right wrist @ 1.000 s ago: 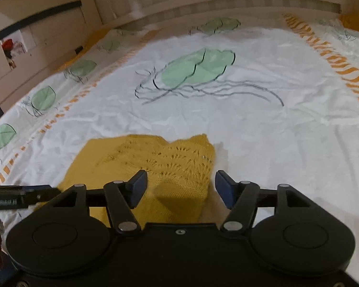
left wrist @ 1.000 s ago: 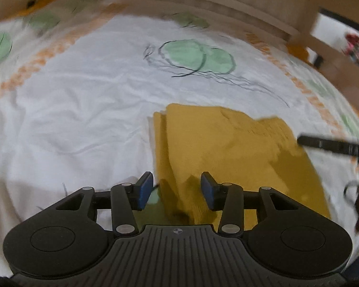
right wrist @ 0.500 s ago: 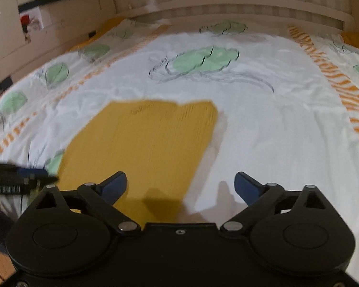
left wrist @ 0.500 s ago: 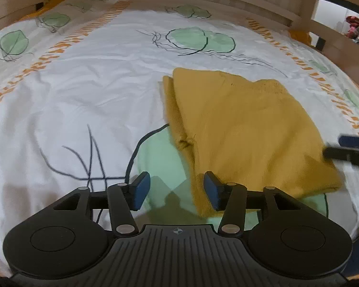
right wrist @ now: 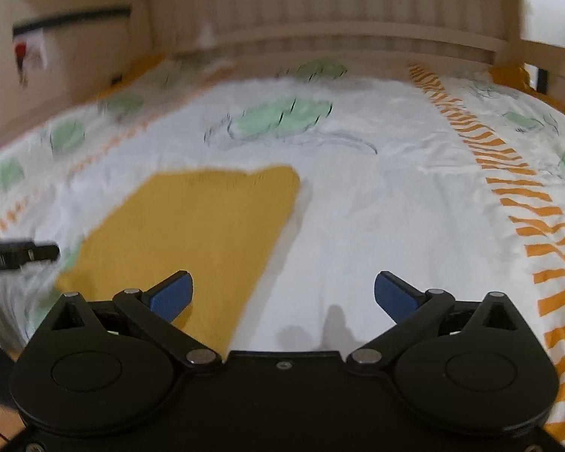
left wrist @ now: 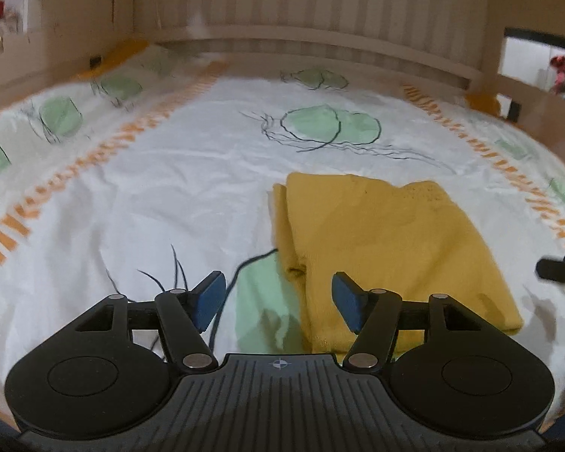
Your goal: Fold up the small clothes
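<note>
A folded mustard-yellow knit garment [left wrist: 384, 248] lies flat on the bed; it also shows in the right wrist view [right wrist: 196, 233]. My left gripper [left wrist: 278, 303] is open and empty, held above the bed near the garment's near left edge. My right gripper [right wrist: 282, 297] is wide open and empty, over the garment's near right corner and the bare sheet. Each gripper's tip shows at the edge of the other's view: the right one [left wrist: 561, 269], the left one [right wrist: 15, 254].
The bed sheet [left wrist: 150, 196] is white with green leaf prints and orange striped bands. A wooden slatted headboard [left wrist: 320, 19] stands at the back, with wooden side rails [left wrist: 535, 94] on the right. The sheet's right part [right wrist: 414, 207] is bare of clothes.
Both grippers have let go of the garment and drawn back and up from it. Both have opened, the right one much wider. The garment now lies folded and flat.
</note>
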A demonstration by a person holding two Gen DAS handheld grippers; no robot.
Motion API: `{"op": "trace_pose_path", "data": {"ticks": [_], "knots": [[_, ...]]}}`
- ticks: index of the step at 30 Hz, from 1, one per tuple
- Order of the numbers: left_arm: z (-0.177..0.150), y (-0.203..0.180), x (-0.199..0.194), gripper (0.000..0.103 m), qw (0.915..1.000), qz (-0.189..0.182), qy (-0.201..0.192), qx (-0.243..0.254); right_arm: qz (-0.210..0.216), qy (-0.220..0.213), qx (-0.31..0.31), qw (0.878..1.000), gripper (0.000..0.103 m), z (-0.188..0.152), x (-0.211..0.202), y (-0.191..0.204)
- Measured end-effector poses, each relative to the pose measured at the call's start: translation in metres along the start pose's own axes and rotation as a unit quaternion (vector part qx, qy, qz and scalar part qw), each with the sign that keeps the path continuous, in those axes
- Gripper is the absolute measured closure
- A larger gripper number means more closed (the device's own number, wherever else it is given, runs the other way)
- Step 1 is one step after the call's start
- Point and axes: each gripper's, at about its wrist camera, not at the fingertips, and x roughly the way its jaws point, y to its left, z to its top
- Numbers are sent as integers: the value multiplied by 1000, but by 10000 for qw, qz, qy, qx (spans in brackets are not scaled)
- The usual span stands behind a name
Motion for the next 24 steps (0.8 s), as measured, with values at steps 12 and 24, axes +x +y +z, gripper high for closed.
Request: {"op": "trace_pose_path", "data": {"ticks": [12, 24], "knots": [[-2, -25, -5, 42, 9977, 410, 380, 387, 585, -185, 631, 9961, 1, 11, -6, -3], [-13, -22, -8, 42, 9886, 311, 1440, -296, -232, 448, 305, 9983, 1, 18, -7, 26]]}}
